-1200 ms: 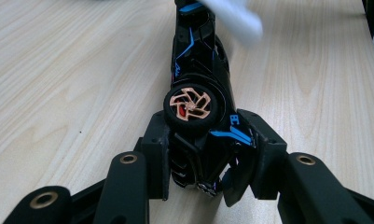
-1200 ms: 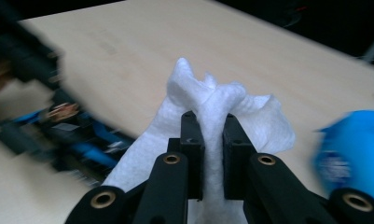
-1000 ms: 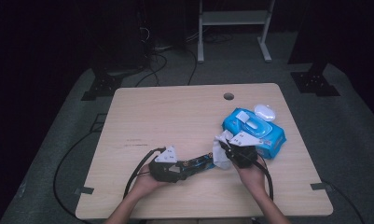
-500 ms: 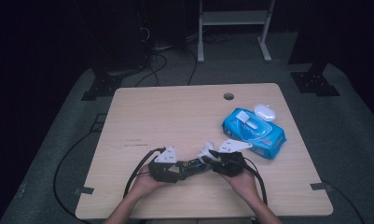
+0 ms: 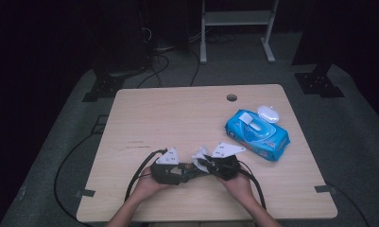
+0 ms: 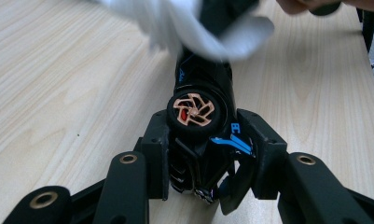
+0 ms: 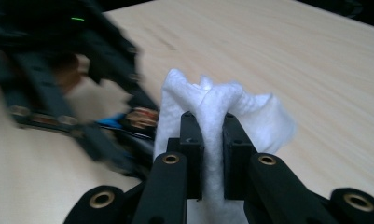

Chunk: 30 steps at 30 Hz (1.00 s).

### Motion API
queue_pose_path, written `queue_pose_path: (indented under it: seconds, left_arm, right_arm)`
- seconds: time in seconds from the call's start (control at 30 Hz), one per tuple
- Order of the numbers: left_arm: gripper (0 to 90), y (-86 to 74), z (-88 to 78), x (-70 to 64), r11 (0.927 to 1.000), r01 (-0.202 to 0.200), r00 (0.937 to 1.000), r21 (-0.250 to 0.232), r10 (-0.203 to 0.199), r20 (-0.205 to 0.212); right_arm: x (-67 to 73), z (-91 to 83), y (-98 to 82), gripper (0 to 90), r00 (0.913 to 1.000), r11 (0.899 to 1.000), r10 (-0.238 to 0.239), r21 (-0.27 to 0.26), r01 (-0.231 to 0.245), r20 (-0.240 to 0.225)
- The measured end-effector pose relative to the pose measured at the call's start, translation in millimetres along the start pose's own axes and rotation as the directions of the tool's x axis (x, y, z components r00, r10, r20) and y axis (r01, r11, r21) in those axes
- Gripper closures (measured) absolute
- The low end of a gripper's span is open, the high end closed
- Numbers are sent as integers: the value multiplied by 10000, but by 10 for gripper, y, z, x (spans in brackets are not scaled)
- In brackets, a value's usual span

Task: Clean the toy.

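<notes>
My left gripper [image 6: 201, 154] pinches a black toy car with copper-spoked wheels [image 6: 198, 112] near the table's near edge. My right gripper [image 7: 211, 140], its jaws just closing, clamps a crumpled white wipe [image 7: 222, 105] against the car's right end. The blue wipes pack [image 5: 257, 134] lies far right.

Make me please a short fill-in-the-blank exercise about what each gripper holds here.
1. The right gripper is shut on a white ____.
2. The left gripper clamps a black toy ____ with copper-coloured wheels.
3. The blue pack of wipes lies on the table with its lid ____.

Missing words: wipe; car; open
</notes>
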<state>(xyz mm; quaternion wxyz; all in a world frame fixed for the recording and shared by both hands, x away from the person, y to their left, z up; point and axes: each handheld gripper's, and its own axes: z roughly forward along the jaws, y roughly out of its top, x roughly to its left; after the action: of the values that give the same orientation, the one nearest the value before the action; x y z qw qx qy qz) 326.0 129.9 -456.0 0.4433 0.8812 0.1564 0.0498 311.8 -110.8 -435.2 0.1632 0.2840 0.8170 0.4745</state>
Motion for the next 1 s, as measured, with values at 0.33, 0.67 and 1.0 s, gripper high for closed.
queue_pose_path:
  seconds: [0.33,0.67,1.0]
  left_arm:
    - [579,25,34,-34,9999,-143,9999,-26,143,-9]
    - [575,1,-8,8,9992,343,9994,-203,-341,105]
    - [590,11,-2,-28,9998,-89,10000,-192,89,-13]
  right_arm:
    - [211,158,51,816,9914,9991,259,-291,-298,-1282]
    - [77,79,21,817,9991,9997,236,-107,-240,-339]
    - [206,169,77,817,9948,9999,61,-111,-73,-1017]
